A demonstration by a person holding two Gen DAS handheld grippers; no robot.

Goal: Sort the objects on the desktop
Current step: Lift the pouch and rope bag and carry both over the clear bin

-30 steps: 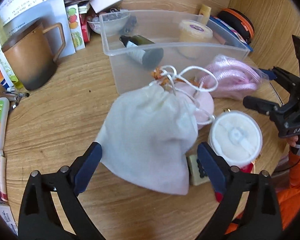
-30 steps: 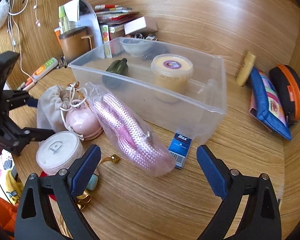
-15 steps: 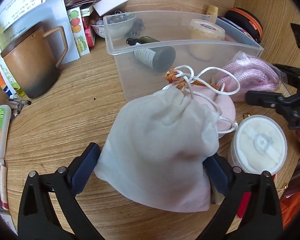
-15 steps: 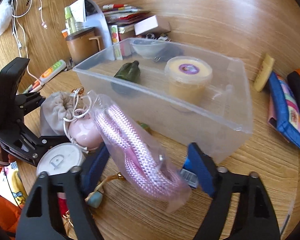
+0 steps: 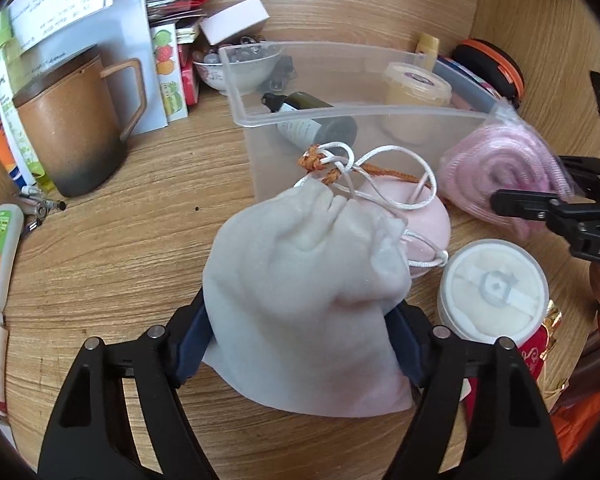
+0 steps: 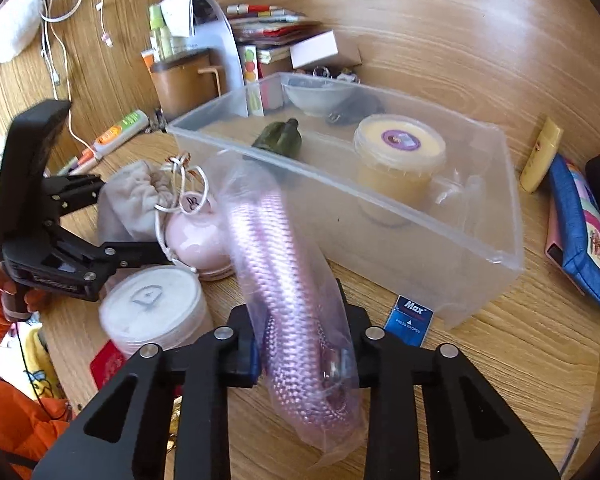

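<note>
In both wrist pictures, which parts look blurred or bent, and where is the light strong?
Left wrist view: sharp; fisheye bends the clear bin rim and darkens the corners; the white pouch is brightly lit. Right wrist view: the bagged pink rope and the round white tub are smeared by motion; bright glare on the wooden wall.

Black angular left gripper point(image 5: 300, 344); right gripper point(image 6: 300, 350), silver screws, dark blue fingers point(image 5: 194, 338); orange sleeve point(image 6: 4, 408)
</note>
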